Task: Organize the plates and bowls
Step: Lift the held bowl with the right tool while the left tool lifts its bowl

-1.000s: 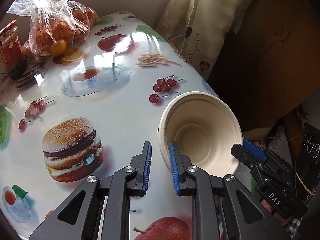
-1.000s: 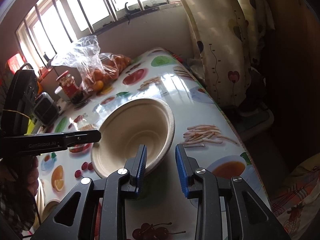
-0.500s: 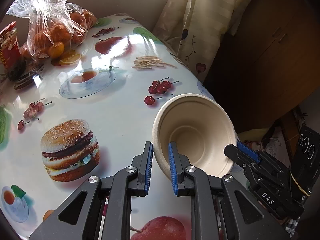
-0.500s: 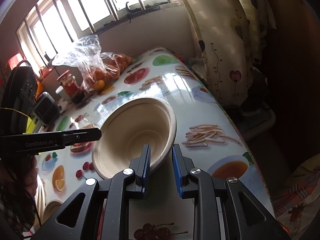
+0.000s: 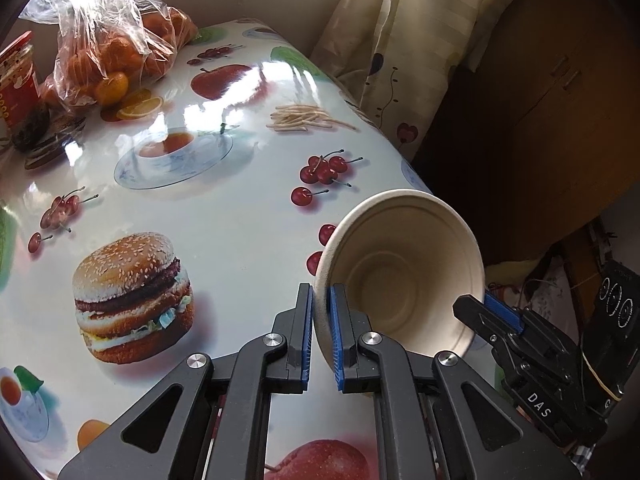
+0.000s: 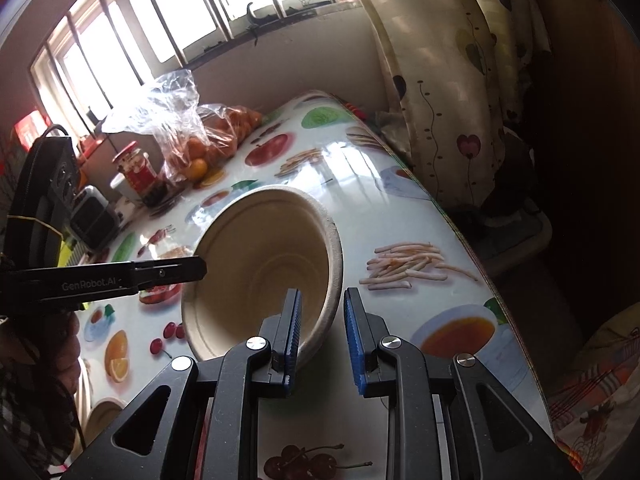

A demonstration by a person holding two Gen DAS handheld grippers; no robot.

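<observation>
Object: a beige paper bowl (image 5: 400, 276) is held tilted on its side above the near right part of the desk (image 5: 240, 208), close to the desk's edge, its mouth turned toward the left wrist view.
Left gripper (image 5: 320, 336): the fingers (image 5: 306, 332) are closed on the bowl's rim; the wall is seen pinched between the blue pads, one pad outside and one inside.
Right gripper (image 6: 322, 340): the fingers (image 6: 294, 336) are set astride the opposite rim, one inside the bowl and one outside. The inner pad lies against the wall; a gap is seen at the outer pad, so a firm grip is not confirmed.
Key relation: the bowl lies between the two grippers, each at one side of the rim; neither hand is clearly nearer. The bowl's axis is tipped toward level, not upright.
Judgement: the bowl is judged to be carried mainly by the left gripper; levelling is needed before it is set down or stacked.
Risk: the thin rim may buckle or slip under a one-sided pinch.
Surroundings: a bag of oranges (image 5: 108, 52) and a red-lidded jar (image 6: 136, 172) stand at the far end, well apart.
</observation>
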